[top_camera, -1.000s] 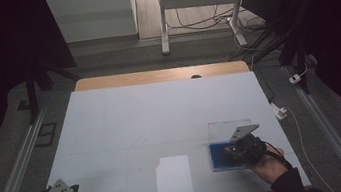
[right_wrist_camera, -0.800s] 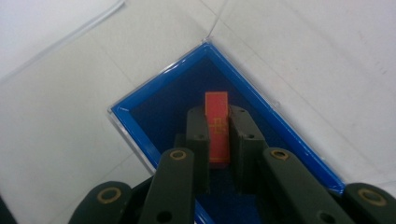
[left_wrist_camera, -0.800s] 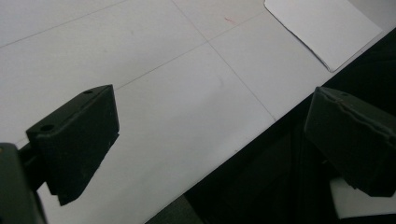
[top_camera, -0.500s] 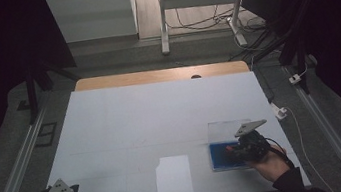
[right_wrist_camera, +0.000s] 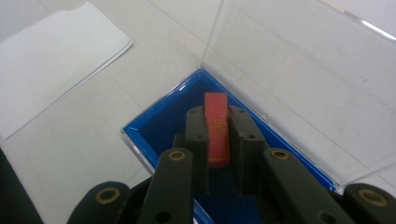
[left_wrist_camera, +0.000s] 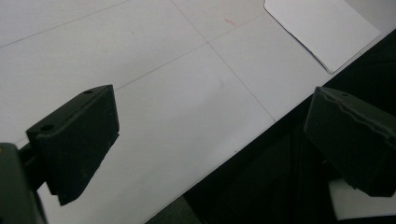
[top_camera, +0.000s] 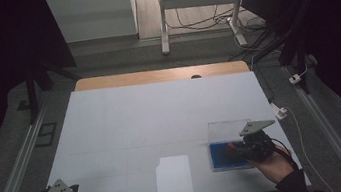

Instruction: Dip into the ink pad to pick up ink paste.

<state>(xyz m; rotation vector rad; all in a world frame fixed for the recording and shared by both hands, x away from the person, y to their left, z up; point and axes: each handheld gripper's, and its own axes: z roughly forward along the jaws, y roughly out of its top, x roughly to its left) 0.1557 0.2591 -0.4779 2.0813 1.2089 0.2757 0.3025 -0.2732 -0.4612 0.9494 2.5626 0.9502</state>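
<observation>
My right gripper (right_wrist_camera: 218, 140) clenched on a small red block (right_wrist_camera: 216, 128), held just above the blue tray (right_wrist_camera: 159, 122) of the clear-lidded case (right_wrist_camera: 299, 60). Left gripper (left_wrist_camera: 210, 140) released, idle over the table's near edge. Paper sheet (top_camera: 174, 178) beside the case. Risk: block looks slightly tilted, perhaps; it could snag the tray wall and topple.

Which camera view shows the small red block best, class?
The right gripper view: the red block sits large between the right gripper's closed jaws, above the blue-lined case. In the high view it is just a tiny reddish speck by that gripper.
</observation>
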